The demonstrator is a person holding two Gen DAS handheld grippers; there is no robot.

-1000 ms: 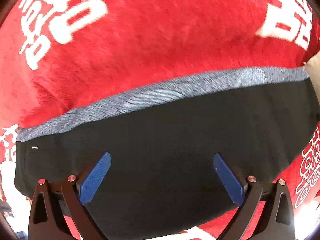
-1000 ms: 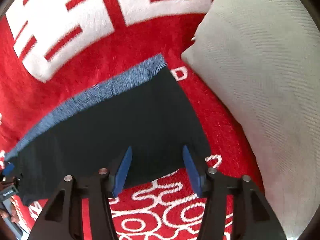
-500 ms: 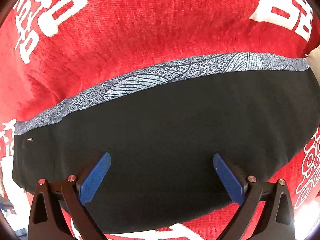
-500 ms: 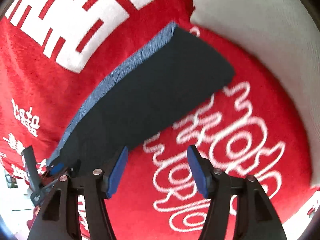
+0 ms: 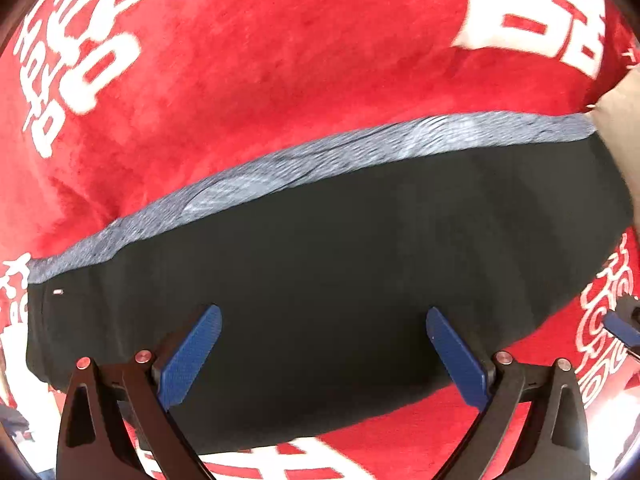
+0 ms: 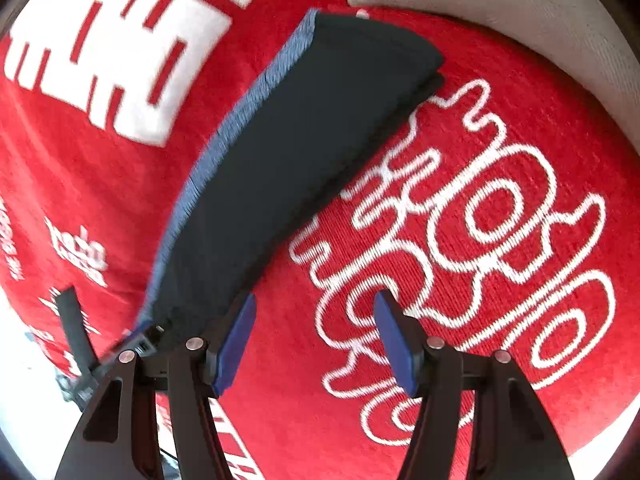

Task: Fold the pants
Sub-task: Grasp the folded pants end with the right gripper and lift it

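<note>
Black pants [image 6: 304,152] lie farther from the withdrawn right tool [image 6: 316,344].

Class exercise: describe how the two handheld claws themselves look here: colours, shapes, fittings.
Both match. The left claw has two black angular fingers with cut-out openings, silver round pivot pins, and flat blue textured pads on the inner faces. The right claw has the same black fingers, silver pins and blue pads. No markings or sleeves show.
</note>
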